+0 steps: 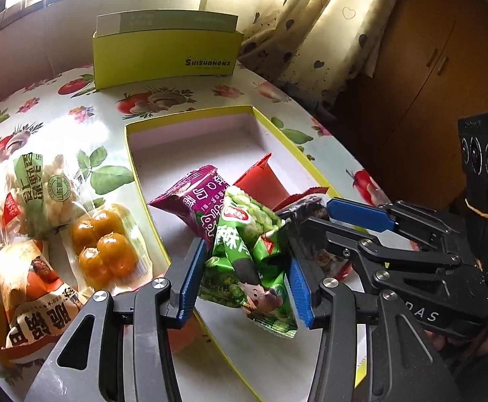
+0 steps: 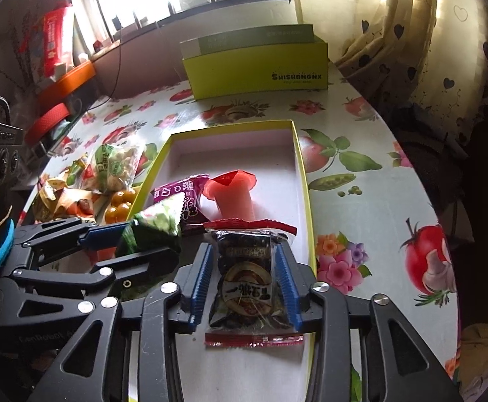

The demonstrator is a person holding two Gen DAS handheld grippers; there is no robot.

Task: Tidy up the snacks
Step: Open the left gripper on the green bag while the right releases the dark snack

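Note:
An open yellow-rimmed box [image 1: 190, 114] [image 2: 230, 125] lies on the flowered table. Inside it are a purple packet [image 1: 190, 201] and a red packet [image 1: 260, 181]. My left gripper [image 1: 244, 284] is shut on a puffy green pea packet [image 1: 244, 258] [image 2: 157, 224], held tilted over the box's near left part. My right gripper [image 2: 244, 284] stands open around a dark packet with red ends [image 2: 244, 281], which lies flat in the box. There is a small gap between the packet and each blue pad. In the left wrist view the right gripper [image 1: 314, 217] is at the right, close beside the left one.
Loose snacks lie left of the box: a pack of orange balls [image 1: 103, 244], a green-and-white bag [image 1: 43, 194] and an orange packet [image 1: 26, 284]. A yellow-green carton [image 2: 254, 70] stands at the back. The table's round edge [image 2: 445, 201] curves at the right, with a curtain beyond.

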